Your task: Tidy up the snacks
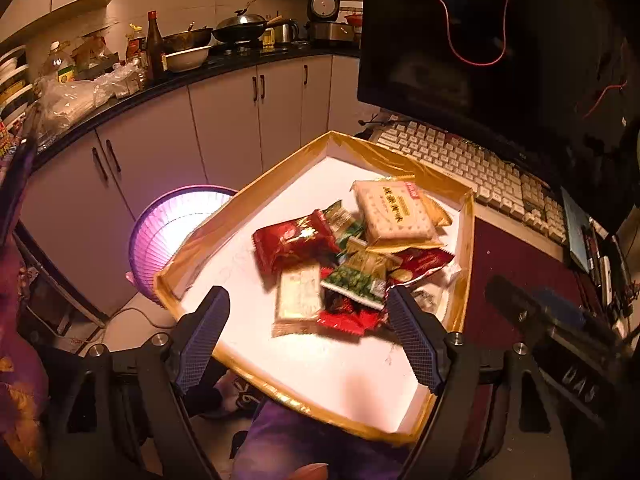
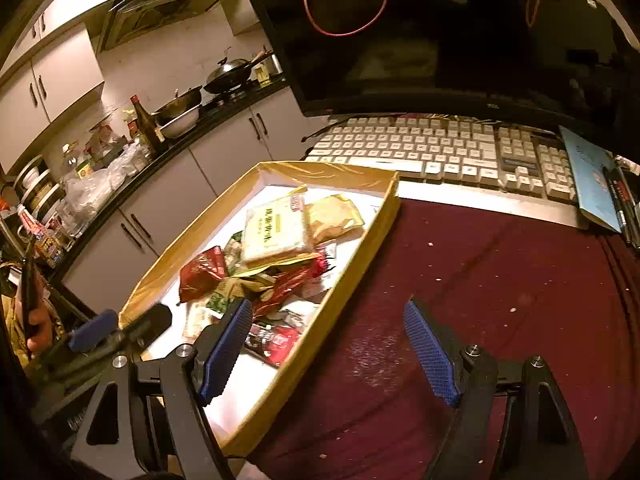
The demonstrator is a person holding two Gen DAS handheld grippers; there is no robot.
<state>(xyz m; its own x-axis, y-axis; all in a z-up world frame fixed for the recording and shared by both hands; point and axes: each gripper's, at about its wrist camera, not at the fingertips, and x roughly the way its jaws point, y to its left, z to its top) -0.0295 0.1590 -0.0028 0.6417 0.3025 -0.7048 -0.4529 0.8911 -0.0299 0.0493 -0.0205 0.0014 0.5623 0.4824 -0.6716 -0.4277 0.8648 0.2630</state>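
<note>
A shallow white box with a gold-taped rim (image 1: 248, 196) (image 2: 360, 248) sits at the left edge of a dark red table. In it lies a heap of snack packets: a pale cracker pack (image 1: 394, 212) (image 2: 276, 228) on top, a red packet (image 1: 294, 242) (image 2: 202, 272), a green one (image 1: 354, 282), and a beige one (image 1: 300, 296). My left gripper (image 1: 308, 300) hangs open above the near side of the heap, holding nothing. My right gripper (image 2: 328, 312) is open too, its left finger over the box and its right finger over the table.
A white keyboard (image 2: 440, 148) and a dark monitor (image 2: 440, 32) stand behind the box. A blue booklet (image 2: 592, 176) lies at the right. A purple basket (image 1: 168, 232) stands on the floor left of the table. A kitchen counter with pots (image 1: 240, 30) runs behind.
</note>
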